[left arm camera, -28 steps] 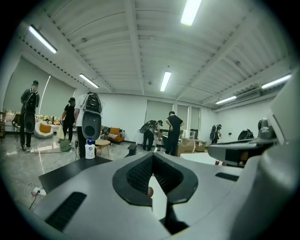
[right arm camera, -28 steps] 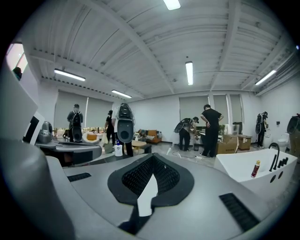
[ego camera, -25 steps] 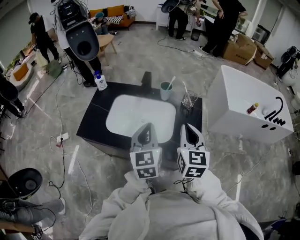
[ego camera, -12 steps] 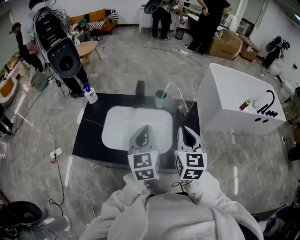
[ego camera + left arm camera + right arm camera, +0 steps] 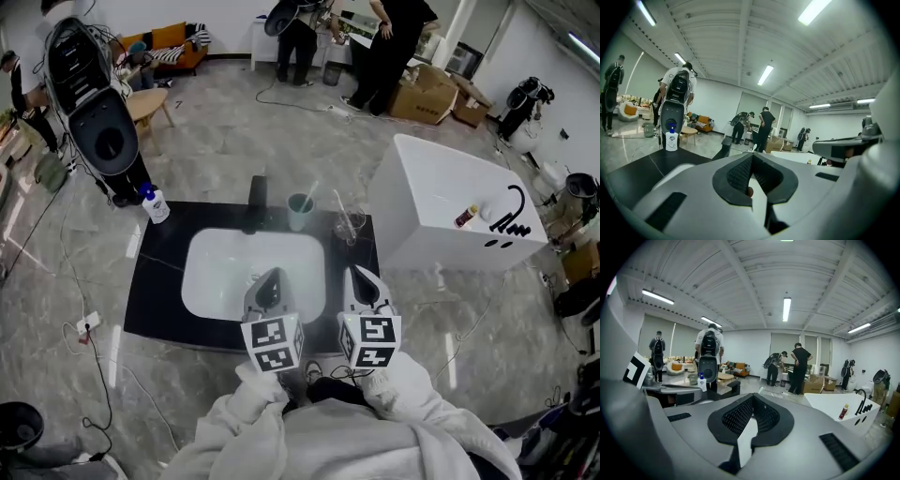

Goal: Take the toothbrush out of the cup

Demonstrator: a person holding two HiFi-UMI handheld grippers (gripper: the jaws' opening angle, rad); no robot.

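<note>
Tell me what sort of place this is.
Probably a workshop or showroom hall, not a home bathroom: the sink counter stands free on an open floor, with cardboard boxes and loose cables around.

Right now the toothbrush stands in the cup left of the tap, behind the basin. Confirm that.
Not quite. The toothbrush does stand in the cup behind the basin, but the cup is right of the tap, not left. The head view shows it.
</note>
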